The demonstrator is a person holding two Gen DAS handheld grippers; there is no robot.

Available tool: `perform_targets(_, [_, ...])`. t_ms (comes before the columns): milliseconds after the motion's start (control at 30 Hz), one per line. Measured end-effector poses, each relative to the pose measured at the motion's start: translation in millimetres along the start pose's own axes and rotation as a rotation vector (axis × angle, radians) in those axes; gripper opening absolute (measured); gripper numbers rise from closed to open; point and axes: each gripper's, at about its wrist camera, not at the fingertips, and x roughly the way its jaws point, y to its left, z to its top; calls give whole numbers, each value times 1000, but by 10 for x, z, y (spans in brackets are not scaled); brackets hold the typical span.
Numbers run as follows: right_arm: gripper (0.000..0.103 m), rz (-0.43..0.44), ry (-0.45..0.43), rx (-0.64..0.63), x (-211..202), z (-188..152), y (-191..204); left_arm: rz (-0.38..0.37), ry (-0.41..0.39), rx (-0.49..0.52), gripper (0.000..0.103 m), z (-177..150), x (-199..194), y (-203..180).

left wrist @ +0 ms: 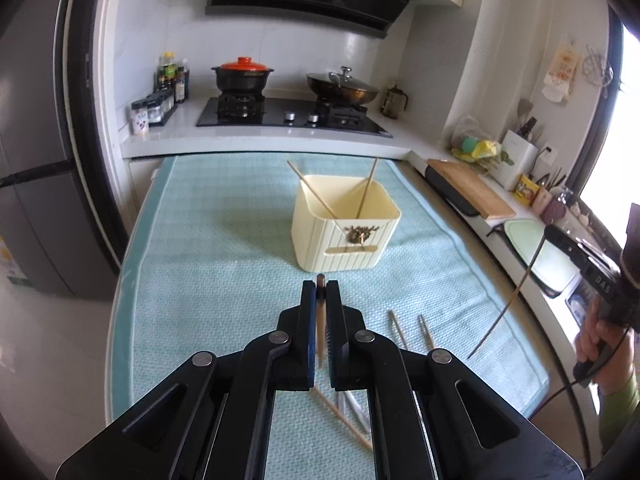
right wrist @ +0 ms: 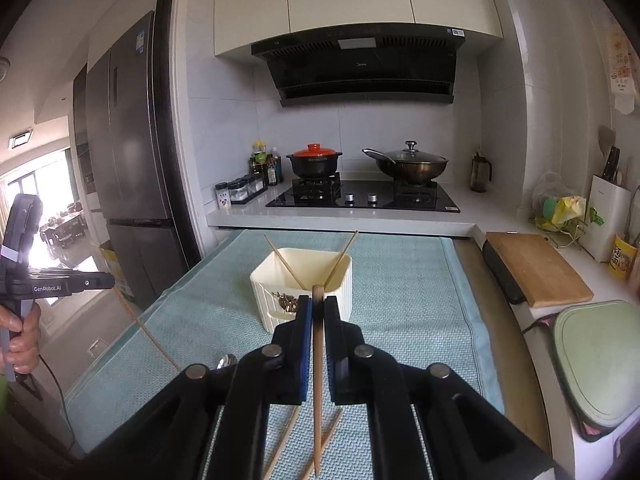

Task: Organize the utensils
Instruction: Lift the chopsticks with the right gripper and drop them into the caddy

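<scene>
A cream square holder (left wrist: pixel 345 224) stands on the teal mat (left wrist: pixel 208 264), with two chopsticks (left wrist: pixel 316 196) leaning in it; it also shows in the right wrist view (right wrist: pixel 304 280). My left gripper (left wrist: pixel 321 286) is shut on a chopstick (left wrist: pixel 320 332), held above the mat just in front of the holder. My right gripper (right wrist: pixel 318 300) is shut on another chopstick (right wrist: pixel 317 384), also above the mat short of the holder. Loose chopsticks (left wrist: pixel 426 332) and a metal utensil (left wrist: pixel 356 408) lie on the mat below the left gripper. More chopsticks (right wrist: pixel 324 440) lie under the right one.
A white counter (left wrist: pixel 256 136) with a black hob (left wrist: pixel 288 114), a red-lidded pot (left wrist: pixel 243 74) and a wok (left wrist: pixel 342 86) runs behind the mat. A wooden cutting board (left wrist: pixel 472 192) and a green board (right wrist: pixel 596 360) lie on the right. A fridge (right wrist: pixel 132 152) stands left.
</scene>
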Motion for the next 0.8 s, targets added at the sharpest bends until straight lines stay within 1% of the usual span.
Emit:
perform_targets(233, [6,11,-15,27,81,36,-30,-30,-62,-22,3,183,-138,-33])
perform_targets(367, [6,6,-40,34,97,152,-53,-49,-100,-29,3,369,-196,-65])
perform_targets(500, [6,6,-69,34,147,359,-58,-69,-145,-32,3,611,-248,-98])
perform_targets(667, [6,5,-128,21,269,673,-12,-81,-200,-38,2,934,-253,-134])
perform_targets(800, [6,4,-175,25,438,970,0,-71,-246,-32,3,1226,-170,-173])
